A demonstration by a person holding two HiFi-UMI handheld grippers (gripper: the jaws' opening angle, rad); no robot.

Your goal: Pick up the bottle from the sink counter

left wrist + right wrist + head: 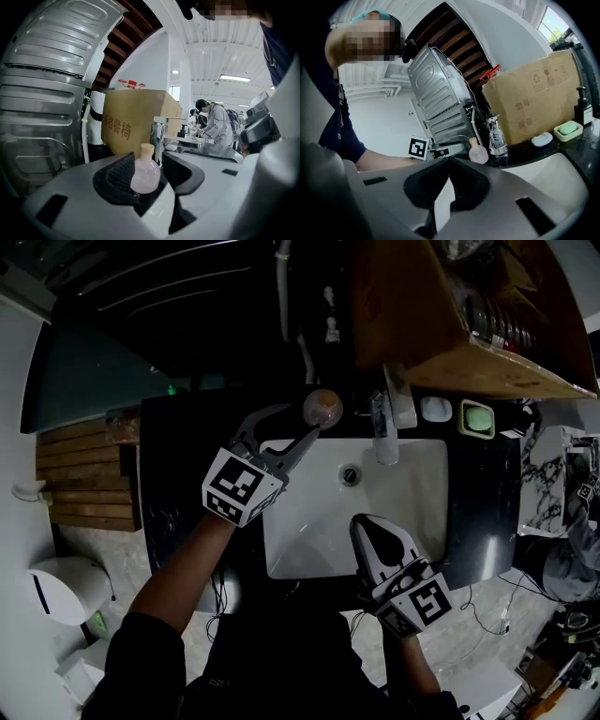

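Observation:
A small round pinkish bottle (322, 407) with a cork-coloured cap stands on the black counter (183, 460) behind the sink's rear left corner. My left gripper (305, 419) is open, one jaw on each side of the bottle. In the left gripper view the bottle (145, 174) stands close against the left pad, with a gap to the right pad. My right gripper (362, 522) hovers over the front of the white sink (305, 540), shut and empty. From the right gripper view (449, 161) the bottle (478, 153) shows beside the faucet.
A chrome faucet (384, 427) stands right of the bottle. Further right lie a white soap (435, 409) and a green soap in a dish (476, 418). A large cardboard box (450, 315) and a metal panel (42, 93) rise behind the counter.

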